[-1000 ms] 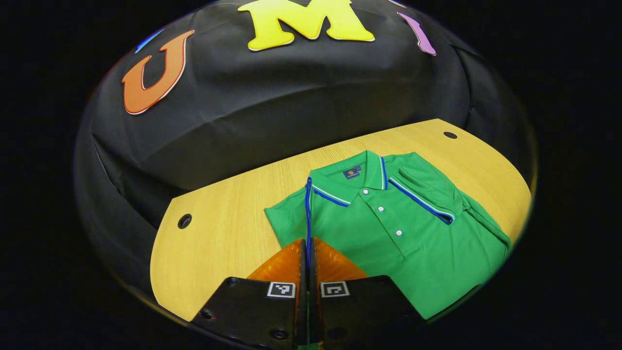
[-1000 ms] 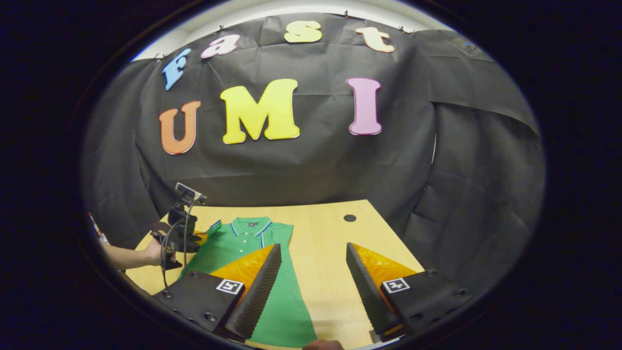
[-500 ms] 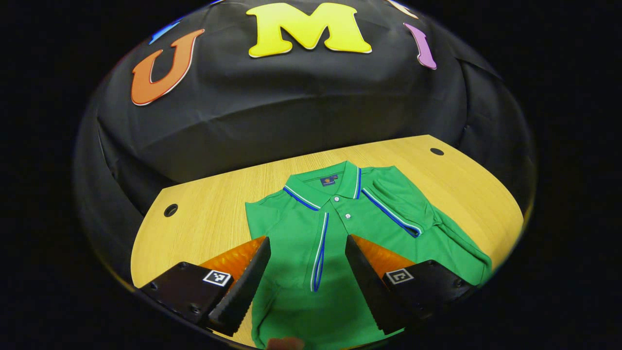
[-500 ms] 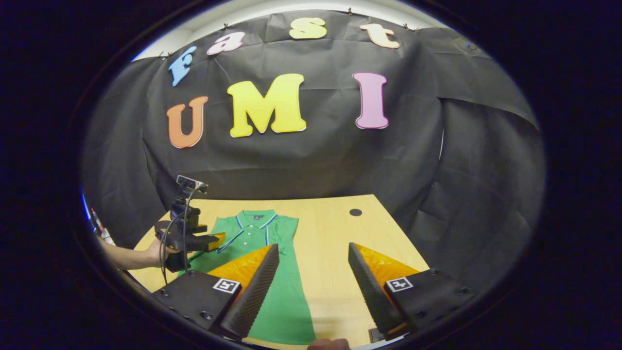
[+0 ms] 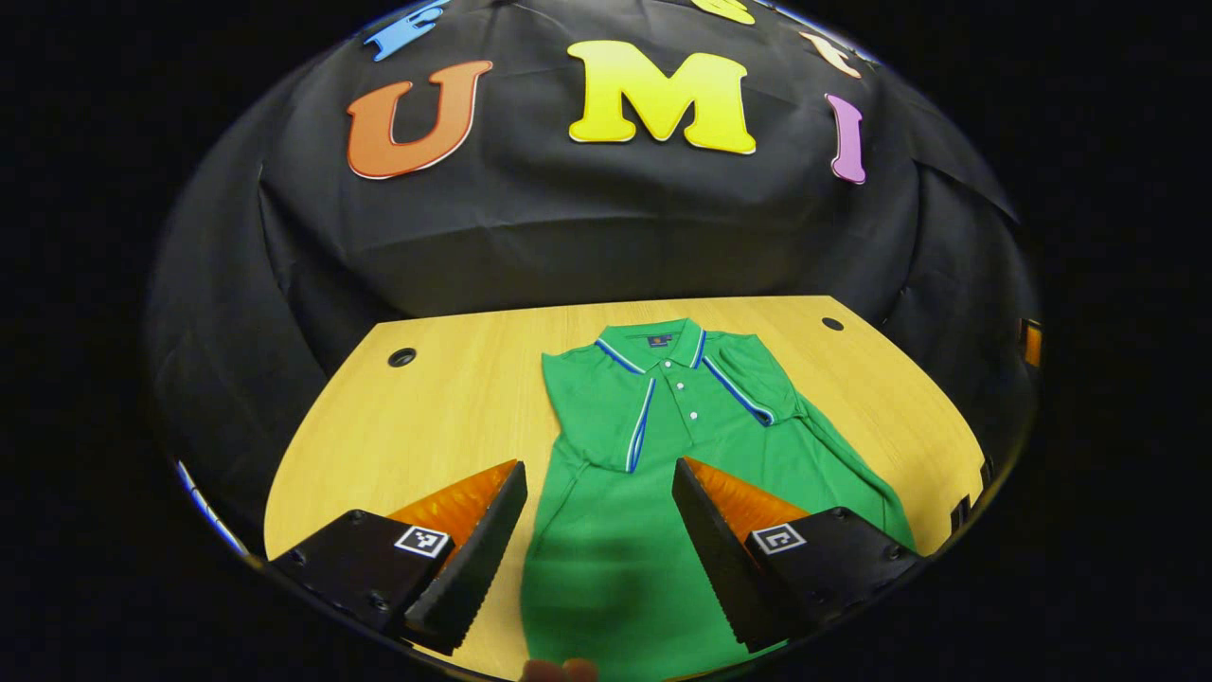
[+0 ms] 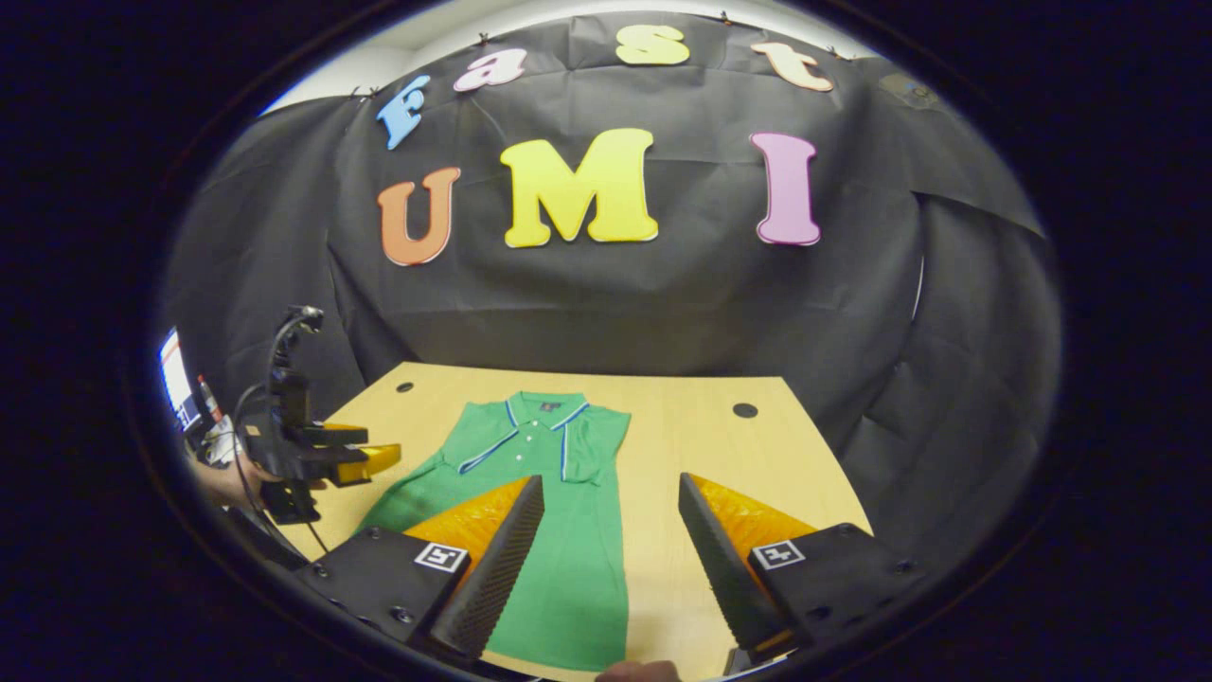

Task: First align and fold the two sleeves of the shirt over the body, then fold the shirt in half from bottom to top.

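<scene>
A green polo shirt (image 5: 663, 445) (image 6: 559, 530) with blue-and-white trim lies flat, collar toward the wall, on a light wooden table (image 5: 426, 426). Both short sleeves (image 5: 606, 412) (image 5: 753, 379) are folded in over the chest. My left gripper (image 5: 597, 530) is open above the shirt's lower body, holding nothing. My right gripper (image 6: 606, 540) is open too, hovering over the shirt's right edge and bare table. In the right gripper view the left gripper (image 6: 327, 459) shows farther off at the left, held by a hand (image 6: 222, 483).
The table has round cable holes near its far corners (image 5: 401, 357) (image 5: 832, 324) (image 6: 745, 410). Black cloth wall stands behind the table. The table's front edge is close under both grippers.
My left gripper, shut on the left sleeve a second ago, opened and let it drop over the chest, then pulled back toward the shirt's hem. The right gripper stayed open.
</scene>
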A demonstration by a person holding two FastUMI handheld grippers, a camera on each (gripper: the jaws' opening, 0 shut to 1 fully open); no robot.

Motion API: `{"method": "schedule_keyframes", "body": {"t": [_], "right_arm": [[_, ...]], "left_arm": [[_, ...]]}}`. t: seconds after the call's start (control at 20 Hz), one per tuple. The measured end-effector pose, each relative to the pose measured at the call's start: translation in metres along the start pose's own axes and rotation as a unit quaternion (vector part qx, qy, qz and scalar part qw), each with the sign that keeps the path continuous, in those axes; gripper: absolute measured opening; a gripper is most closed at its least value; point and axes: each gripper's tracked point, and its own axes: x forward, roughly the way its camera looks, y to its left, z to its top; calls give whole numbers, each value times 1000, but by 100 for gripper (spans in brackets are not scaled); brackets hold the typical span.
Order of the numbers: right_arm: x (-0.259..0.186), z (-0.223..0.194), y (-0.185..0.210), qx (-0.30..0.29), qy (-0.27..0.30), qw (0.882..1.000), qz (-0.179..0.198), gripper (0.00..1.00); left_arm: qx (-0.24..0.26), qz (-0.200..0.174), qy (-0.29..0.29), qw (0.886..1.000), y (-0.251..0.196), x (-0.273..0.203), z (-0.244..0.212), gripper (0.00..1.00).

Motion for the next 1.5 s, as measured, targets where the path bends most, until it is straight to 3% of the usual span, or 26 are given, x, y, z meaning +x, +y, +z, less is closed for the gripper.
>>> {"method": "schedule_keyframes", "body": {"t": [0.4,0.7,0.95,1.2,1.5], "right_arm": [[-14,-97,10,-47,112,990,68,91],[-31,-198,5,-76,228,967,90,93],[-36,-244,-4,-81,275,955,83,93],[-29,-256,-8,-70,285,954,61,93],[-16,-272,3,-68,295,951,65,91]], "left_arm": [[36,-33,78,996,21,-86,-105,100],[11,-64,180,982,15,-117,-198,100],[12,-70,208,976,10,-125,-221,100],[7,-62,221,973,13,-121,-224,100],[19,-72,232,970,7,-115,-232,100]]}}
